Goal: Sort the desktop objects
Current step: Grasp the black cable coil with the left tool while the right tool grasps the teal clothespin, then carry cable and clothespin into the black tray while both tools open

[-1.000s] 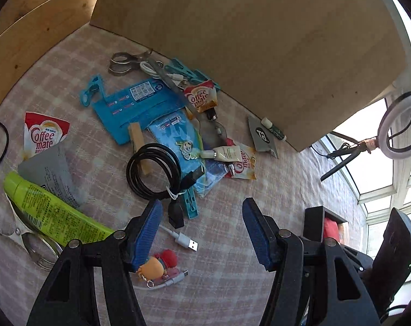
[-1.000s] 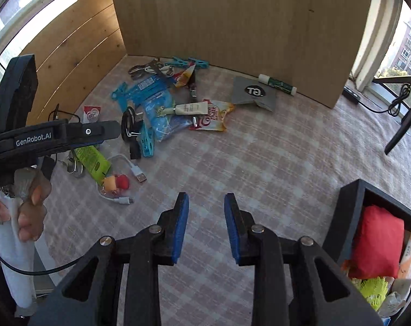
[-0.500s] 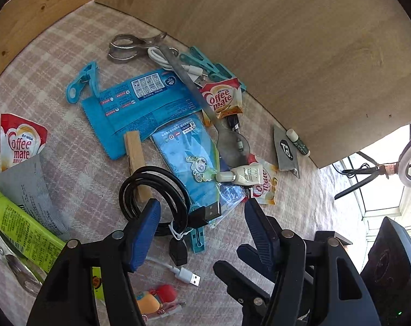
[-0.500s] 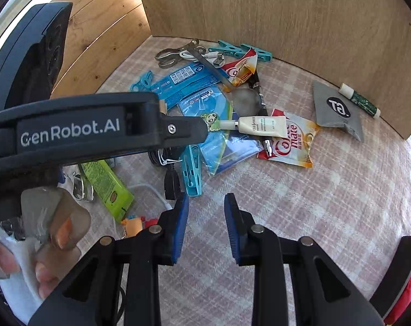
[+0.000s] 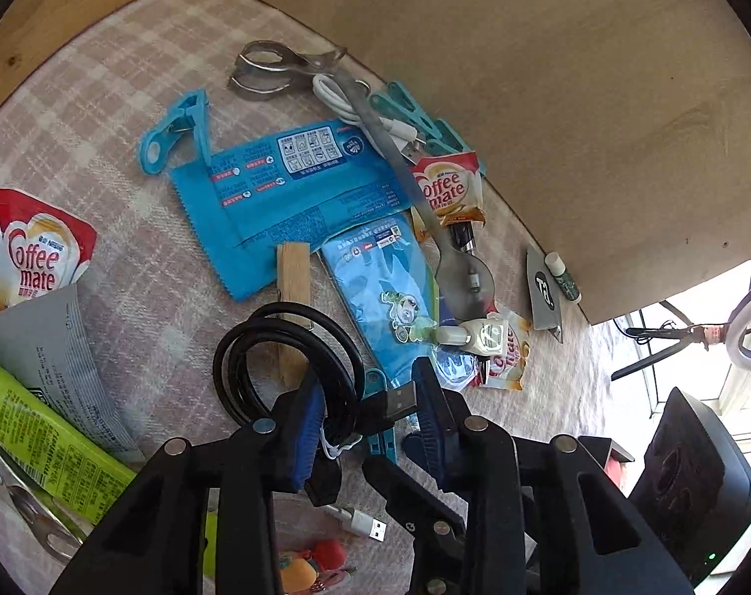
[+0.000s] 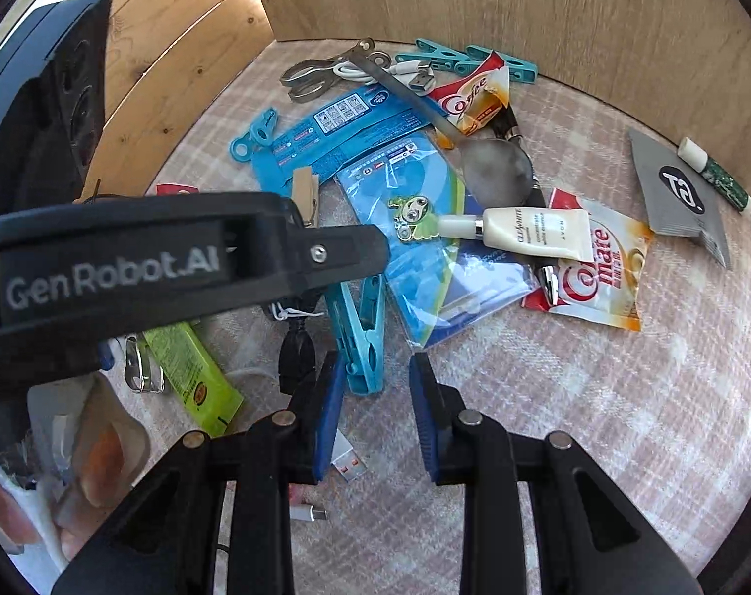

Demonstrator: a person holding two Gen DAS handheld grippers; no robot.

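A coiled black USB cable (image 5: 281, 362) lies on the checked cloth among a pile of small objects. My left gripper (image 5: 370, 416) is open, its blue pads on either side of the cable's bundled end and USB plug (image 5: 400, 399). My right gripper (image 6: 375, 396) is open over the cloth, its pads either side of the tail of a teal clothes peg (image 6: 358, 327). The left gripper's black body (image 6: 177, 263) crosses the right wrist view and hides most of the cable. A white cream tube (image 6: 529, 228), blue packets (image 5: 296, 178) and a spoon (image 6: 494, 168) lie beyond.
Coffee mate sachets (image 5: 33, 248) (image 6: 598, 272), metal tongs (image 5: 276, 67), a green tube (image 5: 43, 446), a grey packet (image 6: 678, 188), a white USB cable (image 5: 360, 520) and a wooden peg (image 5: 293, 292) lie around. A wooden board (image 5: 524, 74) stands behind the pile.
Both grippers have moved forward and down into the pile. The left gripper's pads now straddle the black cable's end and stand closer together. The right gripper has reached the teal peg.
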